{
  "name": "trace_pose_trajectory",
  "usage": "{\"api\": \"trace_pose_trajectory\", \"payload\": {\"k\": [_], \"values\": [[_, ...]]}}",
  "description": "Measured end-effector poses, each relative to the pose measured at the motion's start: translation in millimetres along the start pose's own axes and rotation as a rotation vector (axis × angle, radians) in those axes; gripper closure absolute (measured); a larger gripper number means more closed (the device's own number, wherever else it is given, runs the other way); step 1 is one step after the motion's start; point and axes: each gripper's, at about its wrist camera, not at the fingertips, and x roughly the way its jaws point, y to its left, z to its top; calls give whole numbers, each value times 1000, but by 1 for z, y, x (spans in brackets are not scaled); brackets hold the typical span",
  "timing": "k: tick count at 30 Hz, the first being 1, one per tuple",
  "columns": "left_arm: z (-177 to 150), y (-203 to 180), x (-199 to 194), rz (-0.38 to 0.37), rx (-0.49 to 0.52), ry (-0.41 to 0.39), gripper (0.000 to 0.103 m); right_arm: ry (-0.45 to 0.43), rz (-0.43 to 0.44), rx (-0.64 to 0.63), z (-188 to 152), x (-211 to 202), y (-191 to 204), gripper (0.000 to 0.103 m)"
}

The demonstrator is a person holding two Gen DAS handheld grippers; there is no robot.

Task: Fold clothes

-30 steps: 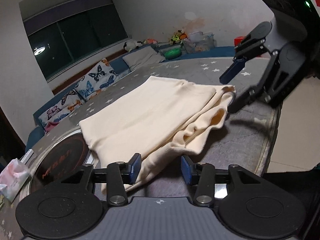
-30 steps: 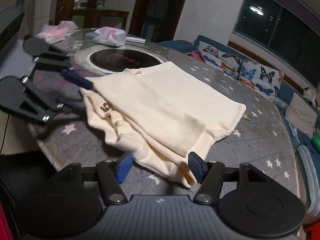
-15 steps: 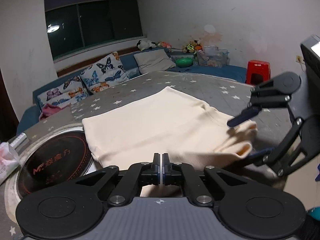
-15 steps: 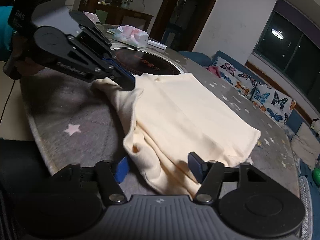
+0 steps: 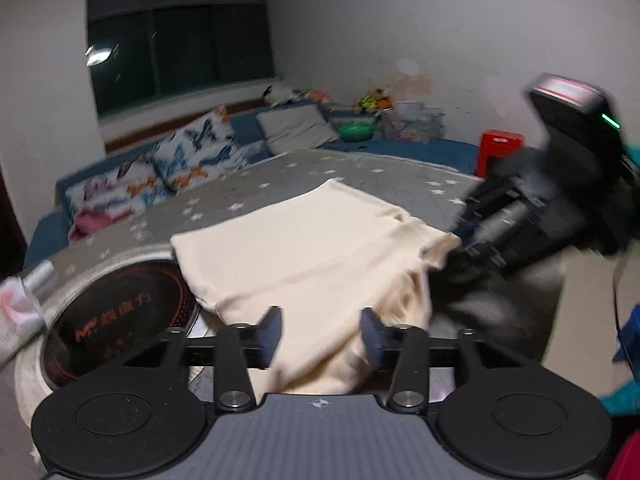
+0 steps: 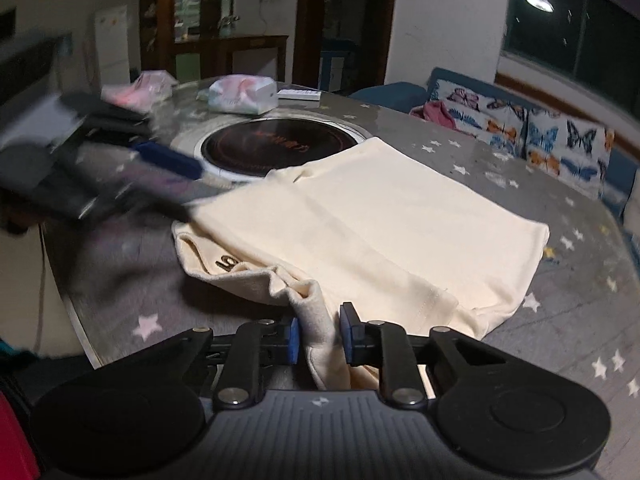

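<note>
A cream garment lies partly folded on the grey star-patterned tabletop, reaching from the near edge toward the round black cooktop set into the middle – one corner of the cloth overlaps the cooktop's rim. The folded top layer is flat and smooth; along the near edge the cloth is bunched, with a collar and a dark printed label showing.

The right gripper sits at the near edge with its blue fingers narrow and closing on a raised fold of the garment; the cloth stands between them, and a thin gap still shows on the right side (so the pads are not yet pressing on both sides).

The left gripper has its fingers about half apart and opening, with cloth lying between and under them – not pinched. It is blurred in the right wrist view.

Beyond the cooktop, near the far edge, lie tissue packs.
</note>
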Motion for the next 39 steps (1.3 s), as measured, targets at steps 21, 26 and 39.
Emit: {"api": "trace_pose_trajectory", "payload": {"k": [21,26,39], "values": [[13,-12,45,57,9,18,93,-25,-89,-191,-15,-1,36,54],[10,-14,46,54,24,22,89,-35,-147,-212,-19,4,35,67],[-22,-28,36,105,189,49,57,-31,-96,-57,-7,1,4,88]]}}
